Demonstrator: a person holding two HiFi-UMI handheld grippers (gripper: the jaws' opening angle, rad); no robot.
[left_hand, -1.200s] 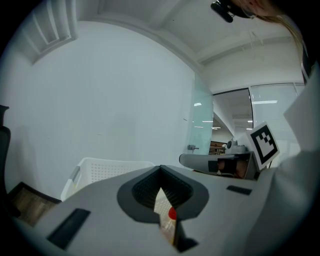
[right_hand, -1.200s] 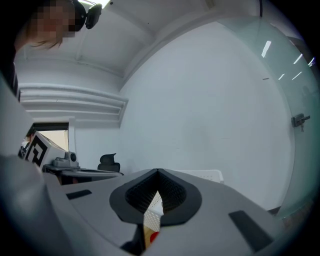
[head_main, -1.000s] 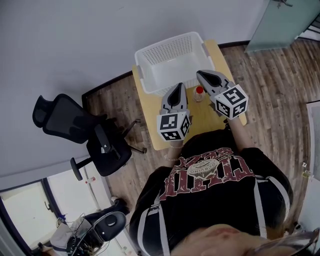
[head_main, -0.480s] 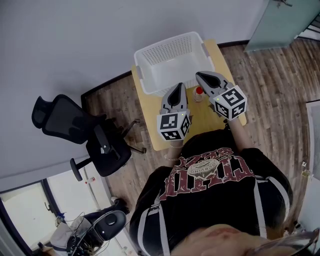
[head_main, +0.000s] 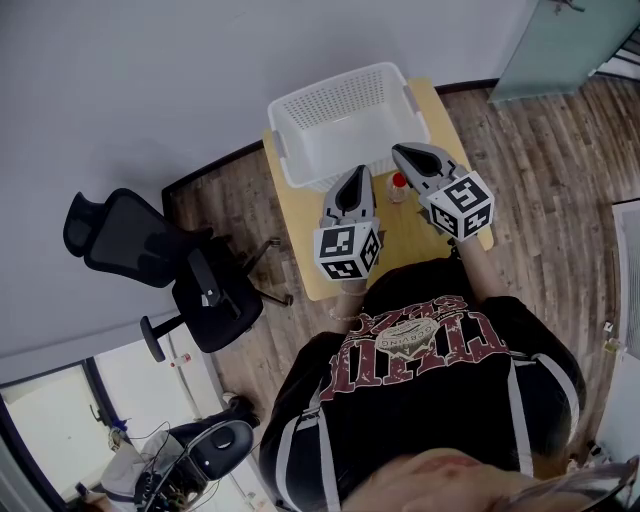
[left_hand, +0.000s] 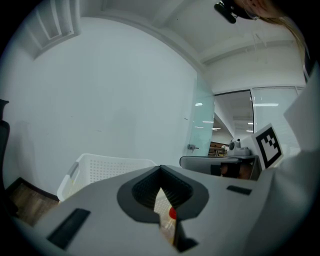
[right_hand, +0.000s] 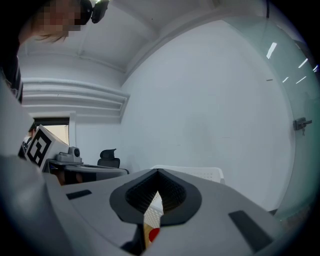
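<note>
Person: stands at the near edge of the worktop (head_main: 300, 255) in a black printed T-shirt, one gripper in each hand.
Left gripper (head_main: 356, 171): held above the worktop and pointing at the basket; its jaws are closed with only a thin slit between them, and grip nothing.
Right gripper (head_main: 399, 150): held just beside the left one, reaching slightly further; its jaws are likewise closed and grip nothing.
Red-capped bottle (head_main: 399, 185): stands upright on the worktop between the two grippers, just in front of the basket, untouched; its red cap shows through each slit (left_hand: 172, 213) (right_hand: 154, 234).
White basket (head_main: 340, 85): perforated plastic, on the far half of the worktop.
Office chair (head_main: 150, 250): black, on the wooden floor to the left, well apart from the worktop.
Wall: plain white, behind the basket.
</note>
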